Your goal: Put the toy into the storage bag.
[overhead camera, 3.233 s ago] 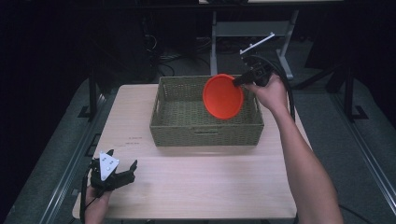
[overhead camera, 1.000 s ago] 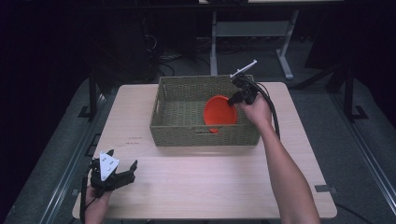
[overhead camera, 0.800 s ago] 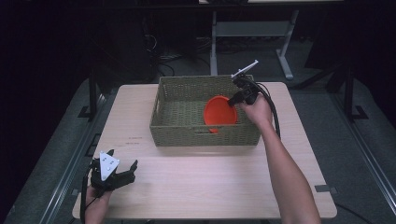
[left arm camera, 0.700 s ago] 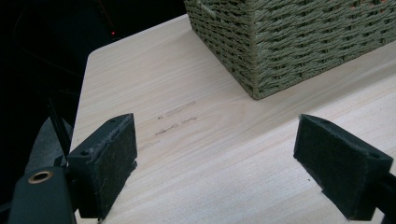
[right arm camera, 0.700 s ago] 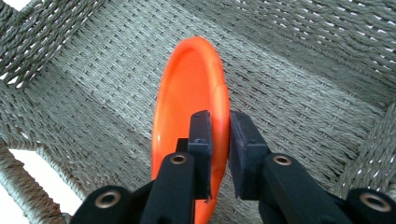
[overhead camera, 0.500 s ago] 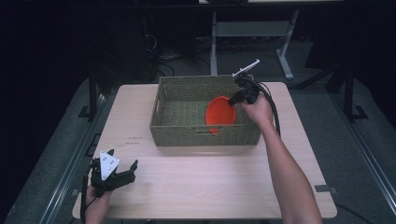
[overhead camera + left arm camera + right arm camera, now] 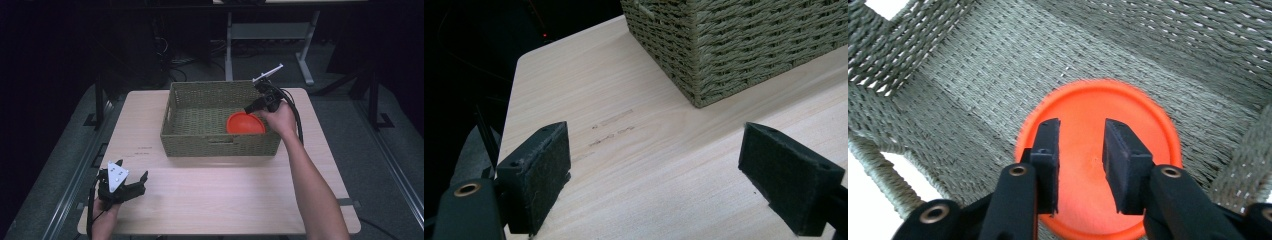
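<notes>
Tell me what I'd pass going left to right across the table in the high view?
Left gripper near the table's front left corner → woven basket → orange plate lying inside it → right gripper, jaws just opening, nothing between them.

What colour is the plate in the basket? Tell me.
Orange; the plate shows best in the right gripper view, lying in the woven basket.
</notes>
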Available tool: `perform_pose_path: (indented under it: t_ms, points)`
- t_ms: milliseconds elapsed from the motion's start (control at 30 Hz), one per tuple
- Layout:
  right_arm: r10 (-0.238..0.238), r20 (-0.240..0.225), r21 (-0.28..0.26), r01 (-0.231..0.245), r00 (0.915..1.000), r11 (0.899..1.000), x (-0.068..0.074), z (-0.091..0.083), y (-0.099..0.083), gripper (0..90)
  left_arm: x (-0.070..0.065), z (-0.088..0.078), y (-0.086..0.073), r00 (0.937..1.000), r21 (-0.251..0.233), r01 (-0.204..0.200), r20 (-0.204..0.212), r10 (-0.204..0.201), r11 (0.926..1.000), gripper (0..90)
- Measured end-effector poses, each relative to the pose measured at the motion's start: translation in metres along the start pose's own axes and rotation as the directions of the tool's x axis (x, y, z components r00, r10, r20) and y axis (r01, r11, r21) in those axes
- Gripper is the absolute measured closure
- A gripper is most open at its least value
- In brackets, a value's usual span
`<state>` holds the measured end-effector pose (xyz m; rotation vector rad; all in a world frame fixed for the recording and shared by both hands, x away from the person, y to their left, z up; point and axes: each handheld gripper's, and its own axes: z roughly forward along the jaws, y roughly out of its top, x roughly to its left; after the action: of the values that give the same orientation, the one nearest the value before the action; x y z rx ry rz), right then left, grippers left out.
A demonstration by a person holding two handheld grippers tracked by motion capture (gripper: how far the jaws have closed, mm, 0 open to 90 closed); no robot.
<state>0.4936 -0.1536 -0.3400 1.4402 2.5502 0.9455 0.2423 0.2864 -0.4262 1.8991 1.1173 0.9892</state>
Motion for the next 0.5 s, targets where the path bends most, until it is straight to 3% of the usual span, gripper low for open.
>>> perform_pose_path:
  t_ms: [500]
  points:
    - [-0.008, -0.062, 0.004, 0.008, 0.9980, 1.000, 0.0065, -0.0037, -0.0063, 48.8, 0.0004, -0.0013, -0.0010, 1.0000, 0.003, -0.005, -0.001, 0.005, 1.0000, 12.8]
